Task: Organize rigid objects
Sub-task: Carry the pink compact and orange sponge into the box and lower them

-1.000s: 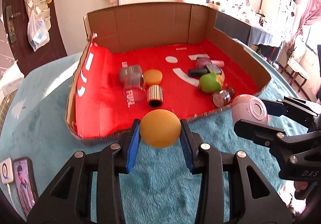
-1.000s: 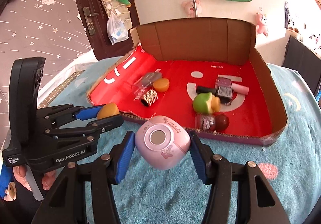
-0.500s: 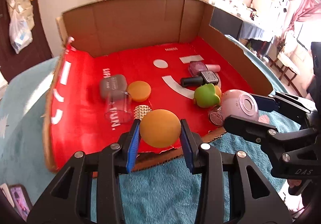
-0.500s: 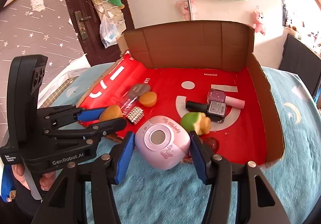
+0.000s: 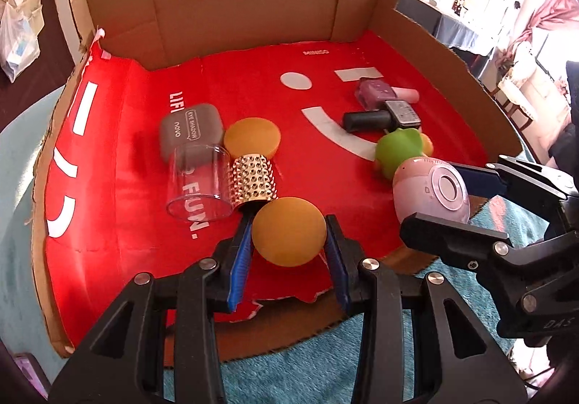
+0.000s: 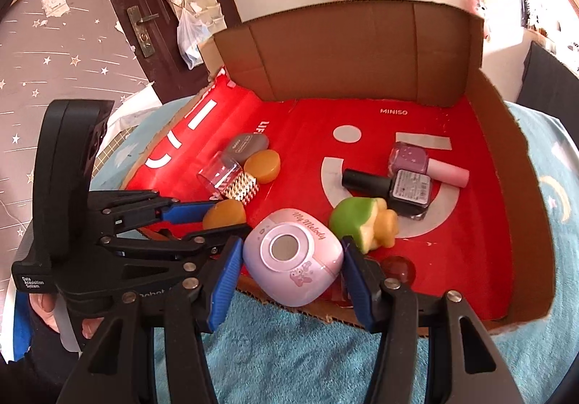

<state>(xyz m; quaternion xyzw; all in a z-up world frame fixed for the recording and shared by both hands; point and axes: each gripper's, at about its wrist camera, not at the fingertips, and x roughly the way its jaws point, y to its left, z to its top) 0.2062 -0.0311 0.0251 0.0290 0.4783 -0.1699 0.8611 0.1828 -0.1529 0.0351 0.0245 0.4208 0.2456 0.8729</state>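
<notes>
My left gripper (image 5: 288,236) is shut on an orange round piece (image 5: 288,231) and holds it over the front part of the red-lined cardboard box (image 5: 119,215). It also shows in the right wrist view (image 6: 223,214). My right gripper (image 6: 292,261) is shut on a pink My Melody case (image 6: 293,261) over the box's front edge (image 6: 380,322); the case also shows in the left wrist view (image 5: 430,190), to the right of the left gripper.
In the box lie a grey eye-shadow case (image 5: 190,129), an orange disc (image 5: 252,137), a clear cup (image 5: 197,183), a gold studded tube (image 5: 253,179), a green toy (image 5: 398,150), and nail polish bottles (image 5: 383,114). The box stands on a teal cloth (image 6: 289,360).
Both grippers have moved forward from in front of the box to over its front part, each still holding its object. The box's contents have not moved.
</notes>
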